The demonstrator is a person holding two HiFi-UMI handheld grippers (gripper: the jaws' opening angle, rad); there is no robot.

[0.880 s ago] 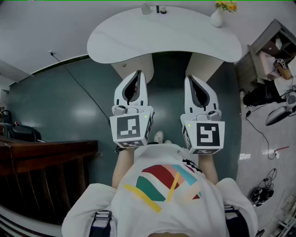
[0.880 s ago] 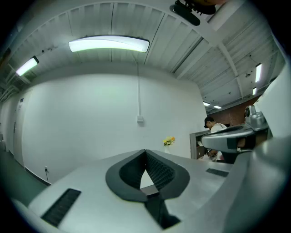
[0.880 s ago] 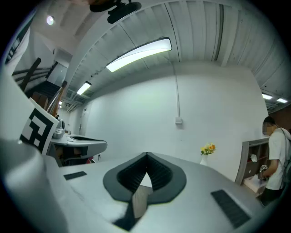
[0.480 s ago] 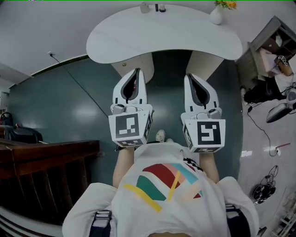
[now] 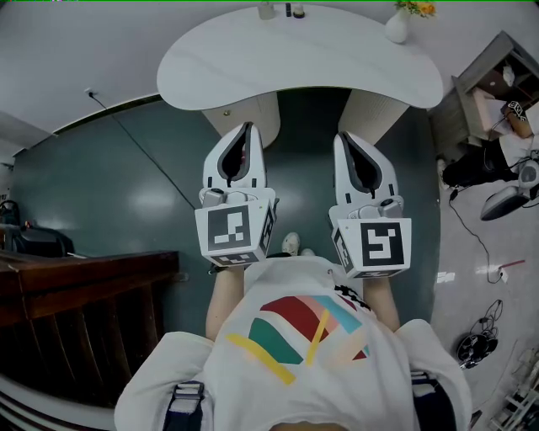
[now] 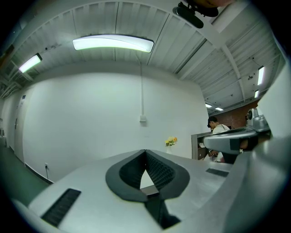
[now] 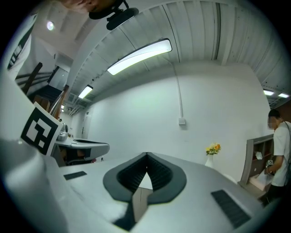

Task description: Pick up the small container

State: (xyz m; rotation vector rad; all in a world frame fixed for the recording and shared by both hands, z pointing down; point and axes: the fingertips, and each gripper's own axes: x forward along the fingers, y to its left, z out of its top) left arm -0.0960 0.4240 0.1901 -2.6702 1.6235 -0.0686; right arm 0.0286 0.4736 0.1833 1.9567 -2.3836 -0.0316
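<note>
A white rounded table (image 5: 303, 67) stands ahead of me in the head view. At its far edge sit a small pale container (image 5: 266, 11) and two small dark items (image 5: 288, 10); they are too small to tell apart further. My left gripper (image 5: 247, 126) and right gripper (image 5: 344, 136) are held side by side over the dark green floor, short of the table's near edge. Both are shut with nothing between the jaws. In the gripper views the left gripper (image 6: 145, 151) and the right gripper (image 7: 146, 154) show their dark pads meeting at the tip, aimed at a white wall.
A white vase with yellow flowers (image 5: 397, 25) stands at the table's right end. Two pale table pedestals (image 5: 253, 114) are below the top. A dark wooden counter (image 5: 84, 286) is at left, a cable (image 5: 143, 151) crosses the floor, and shelving (image 5: 497, 84) with a person is at right.
Both grippers have edged slightly forward toward the table, staying shut. Nothing else has moved.
</note>
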